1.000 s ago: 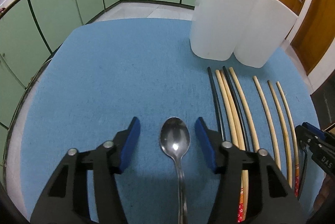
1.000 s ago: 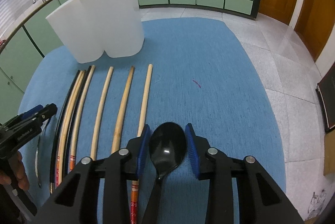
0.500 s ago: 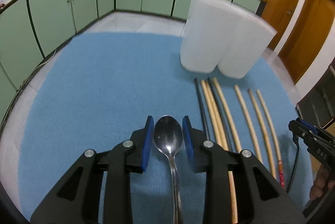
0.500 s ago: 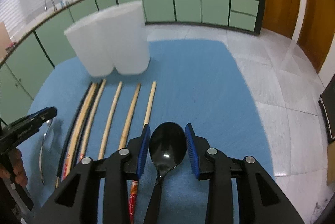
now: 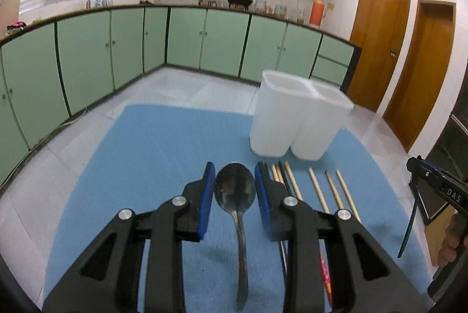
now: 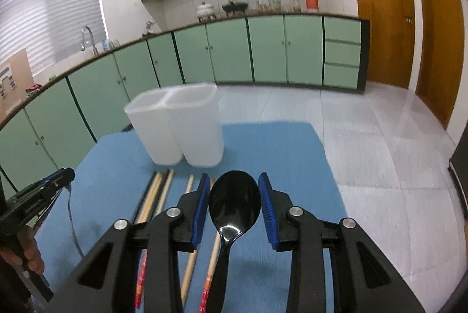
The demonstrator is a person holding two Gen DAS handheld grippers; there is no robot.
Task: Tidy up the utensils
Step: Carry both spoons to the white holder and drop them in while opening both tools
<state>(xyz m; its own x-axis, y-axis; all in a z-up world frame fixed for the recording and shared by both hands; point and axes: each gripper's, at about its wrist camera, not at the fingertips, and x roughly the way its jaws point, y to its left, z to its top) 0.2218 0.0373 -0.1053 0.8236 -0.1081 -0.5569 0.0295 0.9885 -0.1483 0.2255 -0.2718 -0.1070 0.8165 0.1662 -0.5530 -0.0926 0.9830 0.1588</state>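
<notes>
My left gripper (image 5: 235, 193) is shut on a metal spoon (image 5: 235, 193), held above the blue mat (image 5: 163, 143). My right gripper (image 6: 235, 201) is shut on a black plastic spoon (image 6: 234, 203), also lifted. A white two-compartment holder (image 5: 298, 122) stands at the back of the mat; it also shows in the right wrist view (image 6: 178, 122). Several wooden and black chopsticks (image 5: 318, 190) lie in a row in front of it, seen too in the right wrist view (image 6: 158, 196). The right gripper shows at the left wrist view's right edge (image 5: 433, 190), the left one in the right wrist view (image 6: 38, 196).
Green kitchen cabinets (image 5: 187, 40) run along the back and left. Wooden doors (image 5: 409, 61) stand at the right. Tiled floor (image 6: 380, 149) lies beyond the mat's right edge. A dark appliance (image 5: 450, 155) is at far right.
My left gripper closed on the metal spoon and lifted it. Both grippers have risen and tilted up, so the holder now looks farther and lower. The right gripper kept its spoon.
</notes>
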